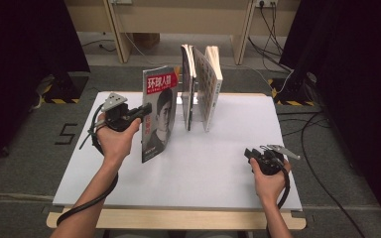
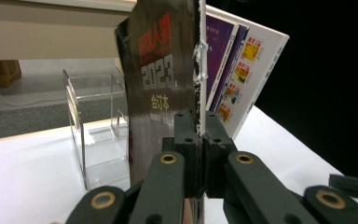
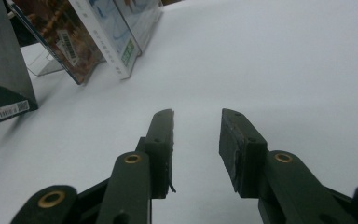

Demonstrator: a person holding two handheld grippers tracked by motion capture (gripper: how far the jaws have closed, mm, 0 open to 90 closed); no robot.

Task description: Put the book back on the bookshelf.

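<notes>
A dark magazine [image 1: 158, 114] with a portrait and red title on its cover stands upright on the white table [image 1: 203, 168], left of centre. My left gripper [image 1: 141, 111] comes at it from the left and is shut on its edge. In the left gripper view the jaws [image 2: 199, 135] pinch the worn spine of the magazine [image 2: 161, 79]. My right gripper [image 1: 250, 153] hovers low over the table's front right, pointing left. Its jaws [image 3: 196, 126] stand open with only bare table between them.
Two more books [image 1: 201, 89] stand upright at the table's back centre, leaning in a clear acrylic stand [image 2: 98, 140]. They appear at the upper left of the right gripper view [image 3: 98, 32]. Cables lie on the floor to the right [image 1: 322, 163].
</notes>
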